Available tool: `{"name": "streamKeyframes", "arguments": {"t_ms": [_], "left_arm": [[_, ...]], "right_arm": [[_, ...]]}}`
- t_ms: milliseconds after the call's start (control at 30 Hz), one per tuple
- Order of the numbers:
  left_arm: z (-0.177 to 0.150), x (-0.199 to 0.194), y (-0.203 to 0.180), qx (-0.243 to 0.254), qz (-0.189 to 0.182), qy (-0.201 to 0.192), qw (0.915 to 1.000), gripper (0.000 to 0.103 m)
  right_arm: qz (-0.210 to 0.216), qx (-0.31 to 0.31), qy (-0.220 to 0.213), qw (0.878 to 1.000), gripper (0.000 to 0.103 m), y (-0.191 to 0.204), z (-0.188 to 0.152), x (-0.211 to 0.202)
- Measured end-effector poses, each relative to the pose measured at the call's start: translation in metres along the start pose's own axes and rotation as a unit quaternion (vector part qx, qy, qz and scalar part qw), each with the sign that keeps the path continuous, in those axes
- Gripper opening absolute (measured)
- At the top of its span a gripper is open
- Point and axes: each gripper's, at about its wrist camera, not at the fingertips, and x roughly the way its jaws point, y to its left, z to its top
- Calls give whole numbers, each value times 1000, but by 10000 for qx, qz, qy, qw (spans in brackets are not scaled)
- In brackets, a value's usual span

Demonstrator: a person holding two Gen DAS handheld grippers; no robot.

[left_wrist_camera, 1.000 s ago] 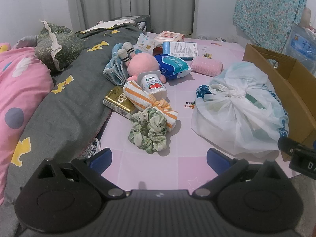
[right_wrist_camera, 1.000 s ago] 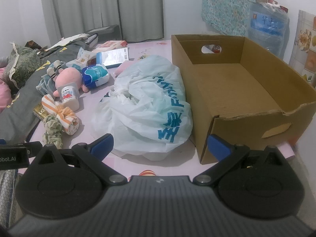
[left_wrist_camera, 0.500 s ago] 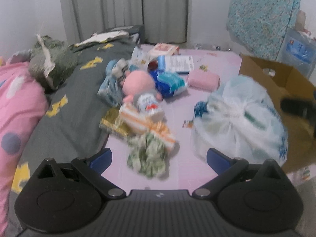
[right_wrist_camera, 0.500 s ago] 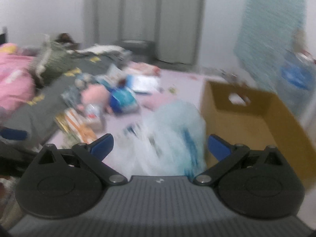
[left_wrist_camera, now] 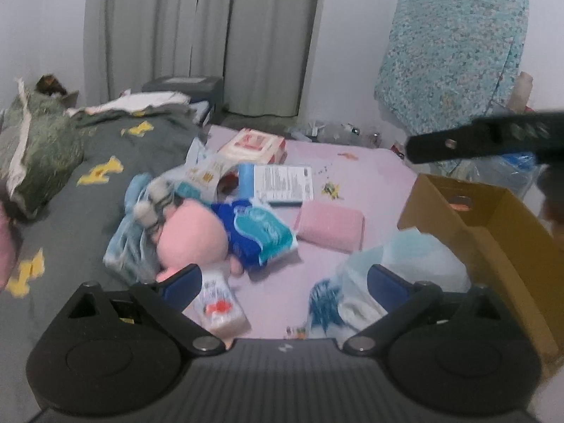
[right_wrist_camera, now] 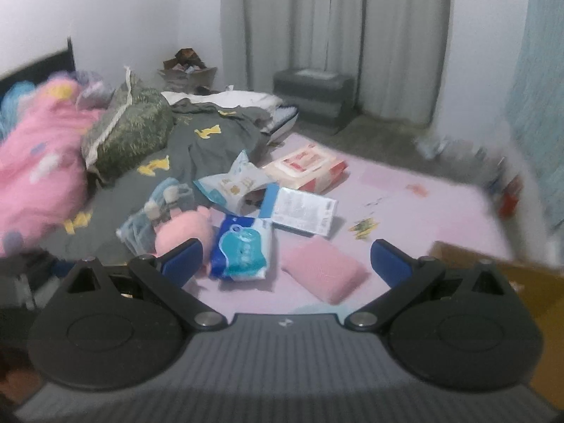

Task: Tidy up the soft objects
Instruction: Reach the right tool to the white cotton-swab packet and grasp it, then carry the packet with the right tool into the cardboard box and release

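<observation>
1. Two tools are in the air above the pink mat point(left_wrist_camera: 370, 176), and both have their jaws wide apart and hold nothing: the left tool point(left_wrist_camera: 282, 278) and the right tool point(right_wrist_camera: 285, 257).
2. The soft things lie in a loose heap on the mat: a pink plush toy point(left_wrist_camera: 192, 238), a blue tissue pack point(left_wrist_camera: 261, 236) touching it, and a folded pink towel point(left_wrist_camera: 329, 225) just beside the pack.
3. The cardboard box point(left_wrist_camera: 493, 232) stands at the right edge of the mat, and it is probably the place for them.
4. The right tool looks over the towel point(right_wrist_camera: 324, 271), so this seems the next pick.
5. To do it well, the person should slow down, because both views are blurred, and lower the jaws across the short side of the towel.
6. The fingers should close on the folded layers together, so the towel does not open when lifted.
</observation>
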Motion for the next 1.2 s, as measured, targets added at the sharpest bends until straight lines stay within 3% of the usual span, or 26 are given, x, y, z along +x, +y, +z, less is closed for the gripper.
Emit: {"name": "streamKeyframes", "arguments": {"t_ms": [200, 367, 467, 533, 567, 600, 700, 933, 1100, 1200], "left_arm": [[40, 18, 15, 408, 389, -223, 9982, 99], [85, 41, 40, 773, 697, -347, 9940, 96], [110, 65, 59, 947, 727, -175, 9927, 83], [121, 86, 71, 1022, 853, -10, 9911, 61], [128, 98, 77, 1037, 879, 117, 9906, 56], [131, 112, 85, 1000, 851, 286, 9909, 46], [139, 147, 106, 753, 557, 682, 9933, 36], [145, 221, 143, 148, -159, 1518, 9882, 39], [146, 257, 150, 199, 7, 1792, 9836, 45], [147, 270, 151, 287, 65, 1905, 9812, 59]], "right_arm": [[712, 1050, 375, 9912, 102, -44, 26, 66], [1380, 2044, 717, 9665, 98, -53, 54, 138], [1618, 2667, 1171, 9429, 85, -51, 65, 193], [1747, 2922, 1412, 9296, 77, -47, 68, 224], [1779, 3032, 1533, 9235, 73, -44, 69, 242], [1802, 3108, 1622, 9190, 71, -41, 70, 256], [1806, 3230, 1812, 9112, 58, -31, 73, 296], [1717, 3414, 2188, 8978, 44, -19, 76, 362], [1646, 3563, 2352, 8892, 40, -17, 75, 393], [1653, 3801, 2390, 8781, 39, -21, 71, 411]]}}
